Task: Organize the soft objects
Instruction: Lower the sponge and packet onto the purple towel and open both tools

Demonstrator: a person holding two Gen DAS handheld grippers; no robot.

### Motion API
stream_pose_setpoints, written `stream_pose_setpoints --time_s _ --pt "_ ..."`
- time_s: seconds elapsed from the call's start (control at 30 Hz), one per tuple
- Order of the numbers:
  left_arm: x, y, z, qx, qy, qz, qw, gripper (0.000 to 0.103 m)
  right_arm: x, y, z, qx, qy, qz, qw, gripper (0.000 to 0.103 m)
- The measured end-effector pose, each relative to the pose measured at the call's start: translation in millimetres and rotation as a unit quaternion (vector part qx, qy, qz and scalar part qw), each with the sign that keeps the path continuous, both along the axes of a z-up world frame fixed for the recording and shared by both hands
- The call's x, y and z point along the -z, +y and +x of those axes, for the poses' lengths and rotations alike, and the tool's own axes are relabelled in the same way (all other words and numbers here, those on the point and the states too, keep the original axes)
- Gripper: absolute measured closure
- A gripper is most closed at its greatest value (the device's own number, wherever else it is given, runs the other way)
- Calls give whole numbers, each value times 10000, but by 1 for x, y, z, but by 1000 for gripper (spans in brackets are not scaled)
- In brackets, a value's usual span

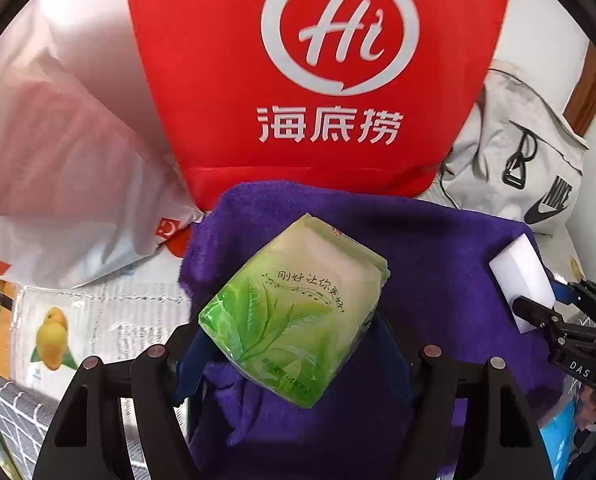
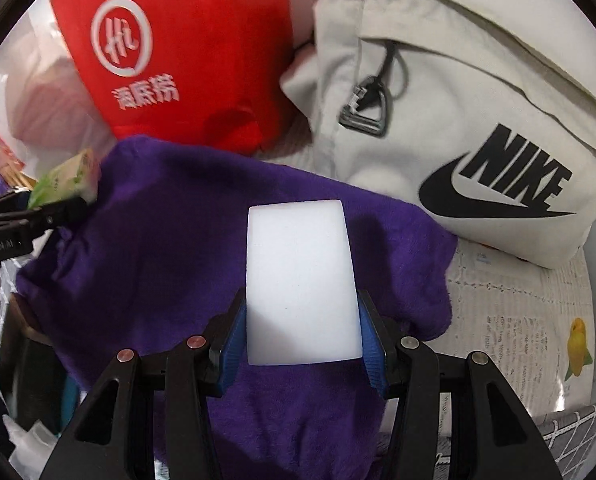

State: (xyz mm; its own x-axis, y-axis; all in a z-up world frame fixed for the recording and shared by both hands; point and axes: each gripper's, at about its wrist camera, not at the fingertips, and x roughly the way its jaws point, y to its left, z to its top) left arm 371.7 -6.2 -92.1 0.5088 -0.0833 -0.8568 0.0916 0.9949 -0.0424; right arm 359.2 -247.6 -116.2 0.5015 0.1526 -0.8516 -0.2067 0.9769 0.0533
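My left gripper [image 1: 285, 344] is shut on a green tissue pack [image 1: 293, 316] and holds it over a purple towel [image 1: 438, 248]. The pack also shows at the left of the right wrist view [image 2: 67, 182], in the left gripper [image 2: 47, 210]. My right gripper [image 2: 302, 340] is shut on a white sponge block [image 2: 300, 280], its blue pads [image 2: 233, 344] pressed on both sides, above the same purple towel [image 2: 157, 240]. In the left wrist view the right gripper [image 1: 538, 300] and its sponge [image 1: 524, 284] sit at the towel's right edge.
A red bag with a white "Hi" logo [image 1: 318, 80] stands behind the towel. A white plastic bag [image 1: 57, 168] lies at the left. A cream Nike bag [image 2: 458, 120] lies at the right. A printed sheet with a yellow fruit [image 1: 53, 336] covers the surface.
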Motion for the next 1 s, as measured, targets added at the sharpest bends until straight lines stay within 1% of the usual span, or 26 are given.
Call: stream_pose_setpoints --time_s 0.13,0.3,0.37,0.57,0.67,0.73,0.83,0.9,0.93,0.97,1.0 --pt "9 -5 9 13 123 70 9999 31 8 -4 5 26 200 148 9997 52" --pt "17 -6 11 22 210 42 9998 31 16 -3 7 -59 360 141 9992 52" --pt "19 -8 13 31 276 43 9996 31 19 -1 9 -20 380 128 9992 52" --pt "23 -8 16 9 283 14 9996 31 21 7 11 -60 386 32 9992 52" --pt "25 -9 19 9 317 9 9995 31 25 15 12 -121 434 -56 9990 48" --pt "26 -10 19 7 316 6 9995 31 30 24 12 -218 446 -132 9987 44" --pt "28 -15 20 40 347 73 9994 30 33 32 11 -288 459 -299 9981 43" --pt "28 -17 20 54 362 146 9992 29 34 35 10 -312 469 -324 9979 42" --pt "28 -18 20 81 343 154 9993 28 34 35 10 -322 473 -317 9979 42" --pt "27 -19 19 112 325 130 9993 22 34 36 10 -331 475 -290 9979 42" --pt "25 -21 19 150 311 81 9994 19 35 37 10 -340 478 -262 9979 41"
